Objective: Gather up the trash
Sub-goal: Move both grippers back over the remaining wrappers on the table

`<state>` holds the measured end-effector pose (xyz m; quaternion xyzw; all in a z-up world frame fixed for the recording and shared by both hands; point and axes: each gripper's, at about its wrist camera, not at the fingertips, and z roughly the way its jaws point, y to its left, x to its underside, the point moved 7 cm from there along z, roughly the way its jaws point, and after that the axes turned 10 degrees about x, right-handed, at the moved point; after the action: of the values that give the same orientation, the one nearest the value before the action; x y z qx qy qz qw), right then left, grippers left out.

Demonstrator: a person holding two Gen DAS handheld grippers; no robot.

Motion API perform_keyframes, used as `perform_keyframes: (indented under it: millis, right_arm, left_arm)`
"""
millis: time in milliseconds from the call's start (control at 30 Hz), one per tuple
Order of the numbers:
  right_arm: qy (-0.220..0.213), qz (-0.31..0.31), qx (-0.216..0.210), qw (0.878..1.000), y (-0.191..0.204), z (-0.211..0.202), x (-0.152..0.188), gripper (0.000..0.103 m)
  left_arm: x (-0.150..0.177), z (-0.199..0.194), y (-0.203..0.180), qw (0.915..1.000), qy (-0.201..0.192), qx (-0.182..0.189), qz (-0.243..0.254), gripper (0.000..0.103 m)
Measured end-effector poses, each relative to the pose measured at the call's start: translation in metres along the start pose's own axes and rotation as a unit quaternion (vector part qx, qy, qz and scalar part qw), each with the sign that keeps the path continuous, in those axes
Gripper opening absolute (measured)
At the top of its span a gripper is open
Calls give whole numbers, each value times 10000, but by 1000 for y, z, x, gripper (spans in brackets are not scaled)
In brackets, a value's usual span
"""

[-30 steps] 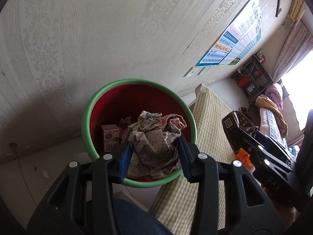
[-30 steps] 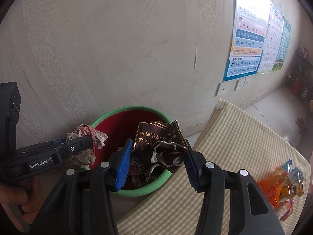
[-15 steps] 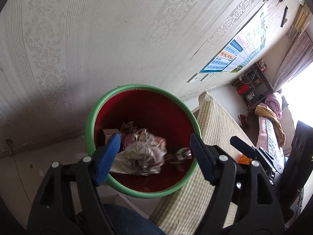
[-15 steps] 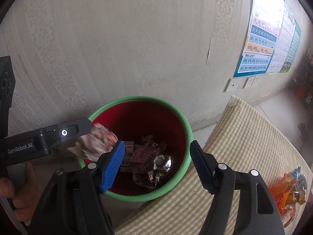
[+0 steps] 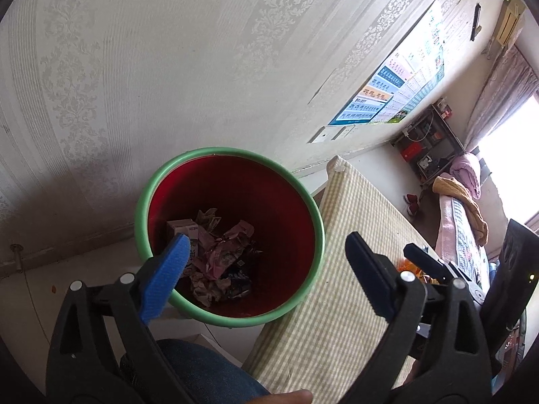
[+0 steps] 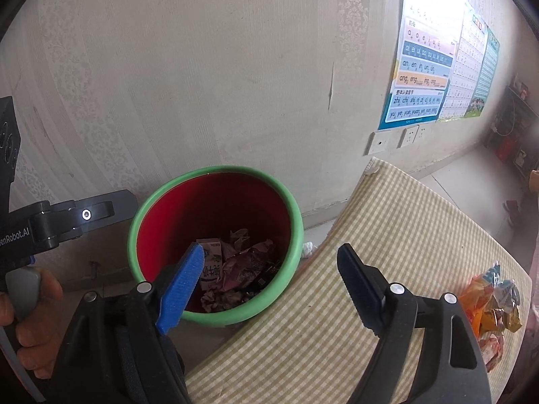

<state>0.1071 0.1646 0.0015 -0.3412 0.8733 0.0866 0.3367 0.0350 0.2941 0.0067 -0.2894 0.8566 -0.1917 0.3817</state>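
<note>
- Both grippers are seen over the bin (image 5: 305, 198), and nothing is held by either.
- The jaws of the left gripper (image 5: 266, 266) are opening wide, with only the bin's inside seen between them; no wrapper is pinched.
- The jaws of the right gripper (image 6: 269, 277) are opening too, and they are likewise bare.
- A good part of the job can be judged done: a heap of crumpled trash (image 5: 219, 262) is found lying at the bottom of the bin, a small carton (image 6: 210, 262) standing among it.
- More is left, it seems: a cluster of snack wrappers (image 6: 488, 306) is spotted at the far right of the table (image 6: 387, 235), well apart from the bin.
- The bin is shown as a round plastic tub, glossy red inside, with a smooth rolled green rim, set on the floor against the wall and just beside the table's edge.
- The binned trash is read as creased paper and foil, soft and irregular; the wrappers on the table are shiny, orange and yellow, crinkled film.
- The table is covered by a checked cloth, matte and woven; ribbed blue pads are carried on the black jaws.
</note>
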Motion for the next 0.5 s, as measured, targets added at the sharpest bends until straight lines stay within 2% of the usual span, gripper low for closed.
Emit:
perform_keyframes:
  millis: [233,500]
  right_arm:
    - [-60,347,216,9991,-41,-26,18,81]
    - [-53,862,616,9944,-112,-55,54,83]
  left_arm:
    - [16,8,-49,9990,149,211,359,94]
    - [52,28,-116,9943,468,533,798,95]
